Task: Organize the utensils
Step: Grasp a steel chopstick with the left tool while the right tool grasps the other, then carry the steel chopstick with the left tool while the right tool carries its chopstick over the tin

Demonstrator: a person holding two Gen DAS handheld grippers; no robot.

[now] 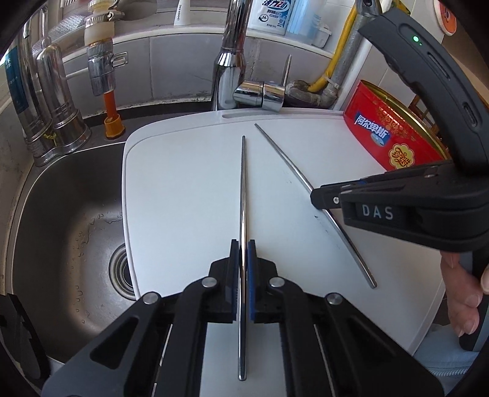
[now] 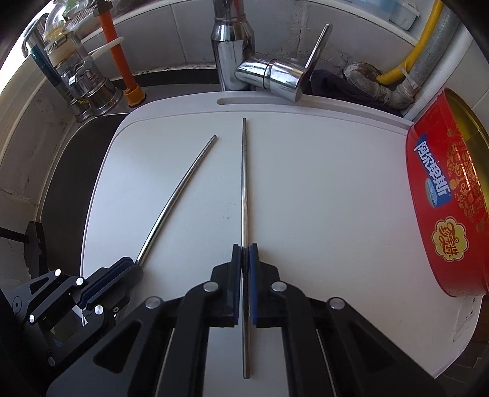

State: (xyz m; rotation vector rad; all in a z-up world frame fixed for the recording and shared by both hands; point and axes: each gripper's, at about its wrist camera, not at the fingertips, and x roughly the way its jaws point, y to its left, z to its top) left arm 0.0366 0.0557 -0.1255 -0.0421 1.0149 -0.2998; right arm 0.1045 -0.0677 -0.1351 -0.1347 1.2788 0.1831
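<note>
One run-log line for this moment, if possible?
left gripper: shut on left chopstick | right gripper: shut on right chopstick | both on cutting board

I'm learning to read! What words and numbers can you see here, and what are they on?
"DAS": on the right gripper, on its side.
"阿尔卑斯": white letters on blue, on the red tin.
"24": on the blue-and-white bottle behind the tap; its large characters are cut off and unclear.
The tin's yellow flower badge and the white tube up top: too blurred to read.

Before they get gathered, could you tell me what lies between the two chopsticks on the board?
Only bare white cutting board separates the left chopstick from the right chopstick, clearest in the right wrist view.
</note>
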